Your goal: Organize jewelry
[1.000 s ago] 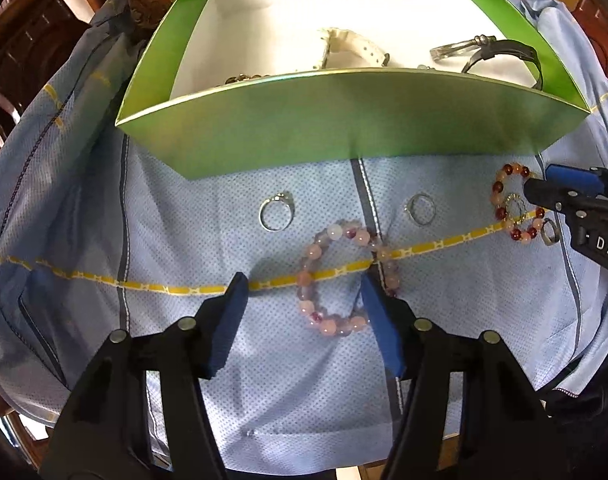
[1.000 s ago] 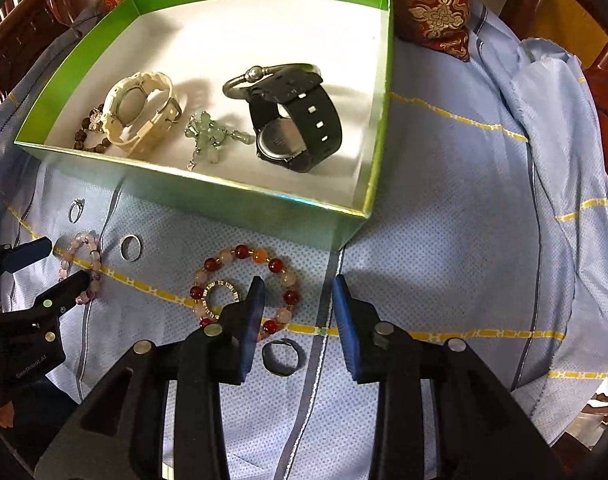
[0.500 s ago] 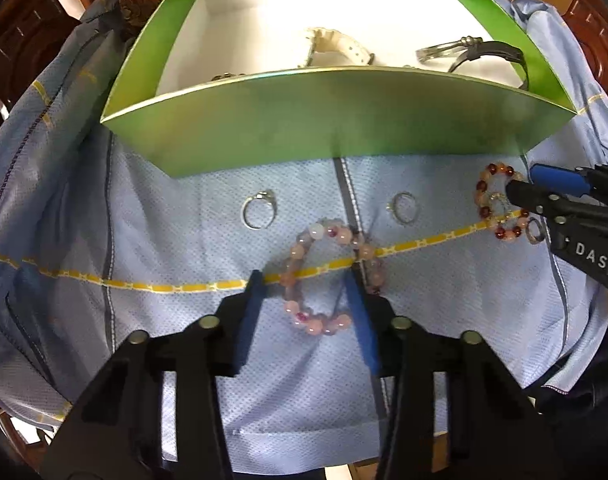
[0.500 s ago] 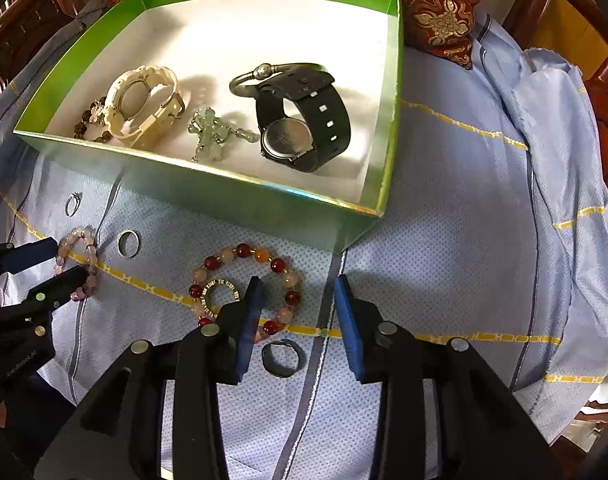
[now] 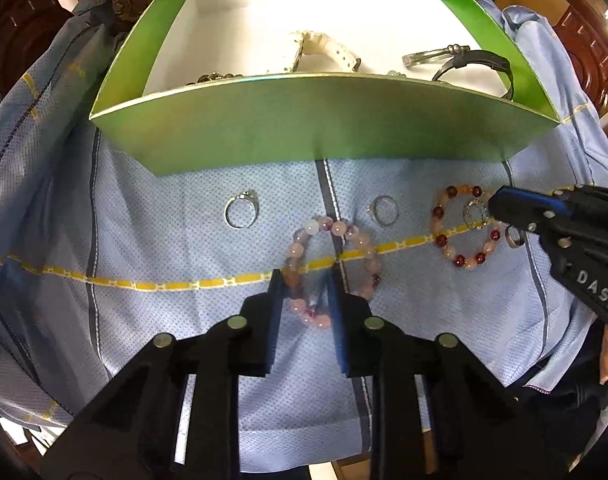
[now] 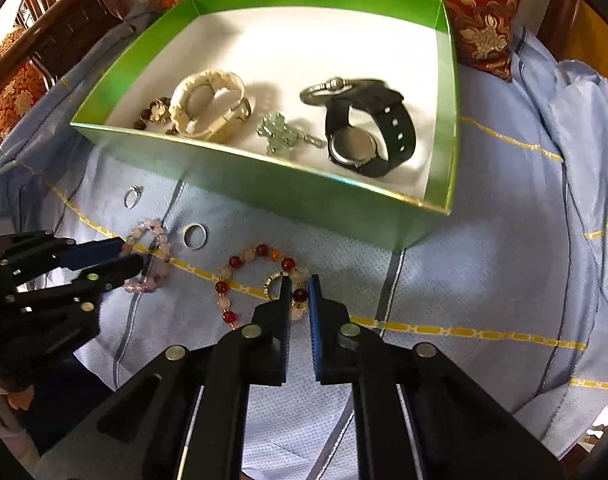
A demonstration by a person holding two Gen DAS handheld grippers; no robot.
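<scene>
The pink bead bracelet (image 5: 332, 266) lies on the blue cloth (image 5: 163, 240), near the green box (image 5: 316, 136). The left gripper (image 5: 304, 288) has been closing and clamps its near-left beads. The right gripper (image 6: 299, 290), fingers just closed, pinches the red bead bracelet (image 6: 259, 284).

Readable text: one partial mark, on my right gripper's body.

From my left wrist camera I read the white letters "DAS" on the black side of the right gripper (image 5: 494, 208), well back from its fingertips and cut off at the picture's edge. The ring (image 5: 475, 213) beside those tips bears marks too small for me to read; I find nothing else legible.
</scene>
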